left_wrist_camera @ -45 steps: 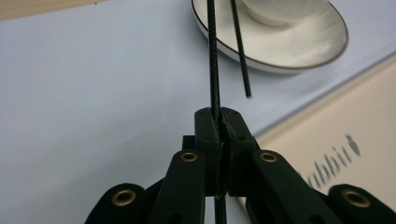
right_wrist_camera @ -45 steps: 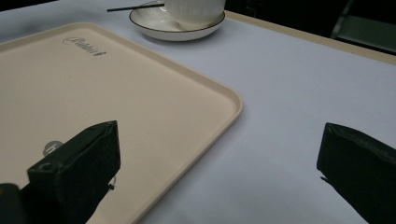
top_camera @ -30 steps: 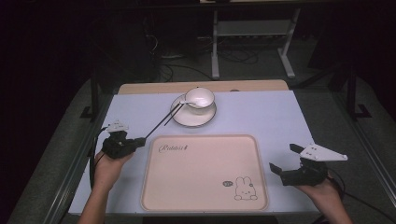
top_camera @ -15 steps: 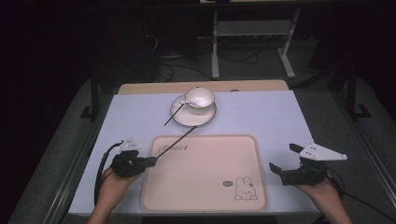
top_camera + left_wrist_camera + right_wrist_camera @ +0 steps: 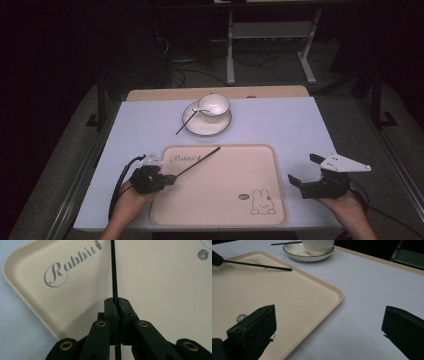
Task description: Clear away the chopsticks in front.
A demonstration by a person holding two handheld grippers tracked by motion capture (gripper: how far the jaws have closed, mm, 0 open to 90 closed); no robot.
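My left gripper (image 5: 169, 178) is at the left edge of the beige Rabbit tray (image 5: 220, 200), shut on a black chopstick (image 5: 199, 161). The stick reaches out over the tray's far left corner. In the left gripper view the jaws of that gripper (image 5: 117, 302) pinch the chopstick (image 5: 113, 270) above the tray (image 5: 162, 277). A second black chopstick (image 5: 185, 124) leans on the saucer (image 5: 200, 131). My right gripper (image 5: 303, 169) rests open just off the tray's right edge, with nothing between its jaws. The right gripper view shows this gripper (image 5: 329, 322) beside the tray (image 5: 287, 297) and the held chopstick (image 5: 257, 265).
A white ribbed cup (image 5: 214, 105) with a small white spoon (image 5: 200, 110) stands on the saucer at the far middle of the pale blue table (image 5: 290, 125). Bare table lies to the right of the tray. A wooden strip (image 5: 215, 93) borders the far edge.
My left gripper has drawn one chopstick away from the saucer, towards the near side and to the right, so it now lies over the tray. The right gripper has stayed still.
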